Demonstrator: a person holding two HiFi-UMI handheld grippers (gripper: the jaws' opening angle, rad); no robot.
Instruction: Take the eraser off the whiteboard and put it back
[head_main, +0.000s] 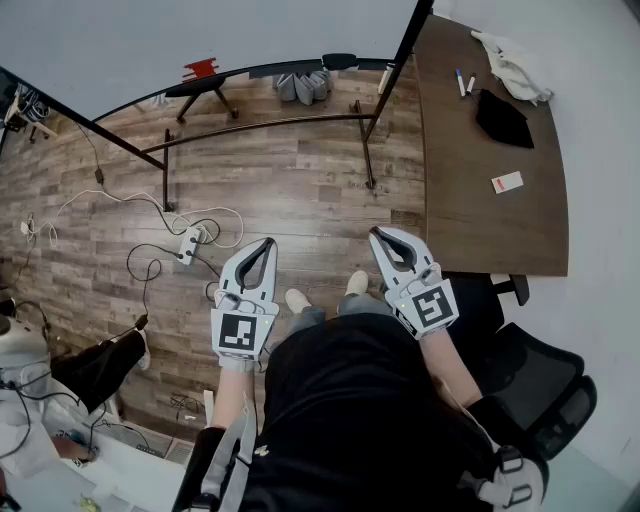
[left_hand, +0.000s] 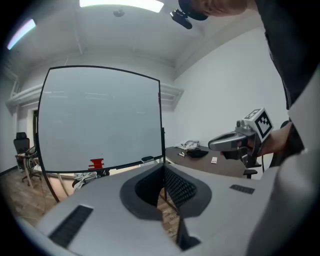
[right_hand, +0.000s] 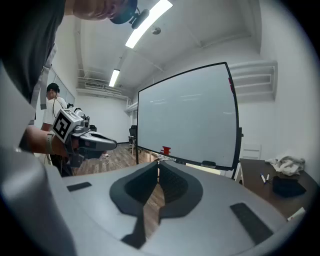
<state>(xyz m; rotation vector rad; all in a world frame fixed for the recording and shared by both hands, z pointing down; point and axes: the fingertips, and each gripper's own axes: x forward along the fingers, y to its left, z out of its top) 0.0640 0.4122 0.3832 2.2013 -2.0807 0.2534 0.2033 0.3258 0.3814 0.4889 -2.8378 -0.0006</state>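
Power strip (head_main: 190, 243) and loose cables lie on the wood floor at far left. The left gripper (head_main: 266, 246) is clenched, jaws together with nothing between them. Ahead stands the whiteboard (head_main: 200, 30). A red piece (head_main: 200, 68) sits low on it, and further right the dark eraser (head_main: 340, 61) rests on its tray, near the right post. The right gripper (head_main: 379, 235) is clenched and empty too. At far right, a brown desk (head_main: 470, 190) holds a white cloth (head_main: 512, 62).

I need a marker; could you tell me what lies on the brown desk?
On the desk: a white cloth, two markers, a black thing and a small card. Whatever the cloth covers is hidden.
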